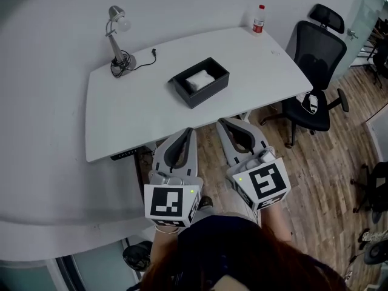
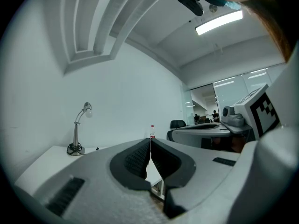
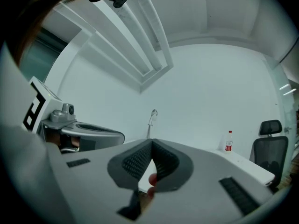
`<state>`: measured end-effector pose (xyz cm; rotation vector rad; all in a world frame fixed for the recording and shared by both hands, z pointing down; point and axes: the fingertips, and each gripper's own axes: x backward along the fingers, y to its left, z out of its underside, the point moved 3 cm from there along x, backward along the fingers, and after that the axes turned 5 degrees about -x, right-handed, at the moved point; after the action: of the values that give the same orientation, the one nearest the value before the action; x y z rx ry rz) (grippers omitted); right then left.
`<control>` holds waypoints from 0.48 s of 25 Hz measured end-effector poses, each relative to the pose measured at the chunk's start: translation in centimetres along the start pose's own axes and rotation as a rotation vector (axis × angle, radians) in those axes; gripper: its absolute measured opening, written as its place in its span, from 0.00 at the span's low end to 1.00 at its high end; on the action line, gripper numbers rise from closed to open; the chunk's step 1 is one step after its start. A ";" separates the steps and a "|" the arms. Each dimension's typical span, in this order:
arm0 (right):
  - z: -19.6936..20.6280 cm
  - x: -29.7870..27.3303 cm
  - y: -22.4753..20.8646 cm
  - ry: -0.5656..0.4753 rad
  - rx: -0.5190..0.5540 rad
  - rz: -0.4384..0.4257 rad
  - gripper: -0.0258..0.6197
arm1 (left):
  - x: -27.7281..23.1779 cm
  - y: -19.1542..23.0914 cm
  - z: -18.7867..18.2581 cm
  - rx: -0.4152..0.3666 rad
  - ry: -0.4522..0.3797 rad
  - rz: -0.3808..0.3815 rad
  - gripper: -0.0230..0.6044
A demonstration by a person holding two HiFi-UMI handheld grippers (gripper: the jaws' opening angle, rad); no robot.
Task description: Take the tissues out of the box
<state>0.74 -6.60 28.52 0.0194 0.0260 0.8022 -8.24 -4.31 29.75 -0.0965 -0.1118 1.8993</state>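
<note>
- Ahead of you, the white rectangular desk (image 1: 121, 120) carries the task's thing: the black open-topped box (image 1: 212, 90) sits near its middle, well apart from both claws.
- Your left claw (image 1: 188, 131) and right claw (image 1: 222, 122) hang short of the desk's near edge, each pressed together on nothing.
- White tissues (image 1: 200, 79) lie inside the box. I judge this the approach; next, reach over, spread one claw and pinch the top sheet.
- How many sheets lie there is too small to tell.
</note>
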 end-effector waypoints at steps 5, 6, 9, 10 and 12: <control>0.0 -1.9 0.2 0.024 -0.009 0.006 0.07 | -0.7 1.3 0.4 0.012 0.000 0.033 0.08; 0.0 -2.2 0.2 0.030 -0.007 0.008 0.07 | -0.8 1.5 0.5 0.015 -0.001 0.040 0.08; 0.0 -3.1 0.3 0.044 0.005 0.018 0.07 | -1.2 2.2 0.5 0.023 -0.004 0.054 0.08; 0.0 -3.3 0.3 0.046 0.008 0.022 0.07 | -1.4 2.4 0.6 0.025 -0.004 0.060 0.08; -0.1 -3.8 0.1 0.048 0.014 0.028 0.07 | -1.7 2.7 0.7 0.030 -0.006 0.072 0.08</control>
<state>-2.02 -9.24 28.51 0.0132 0.0771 0.8303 -10.30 -6.79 30.11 -0.0760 -0.0848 1.9724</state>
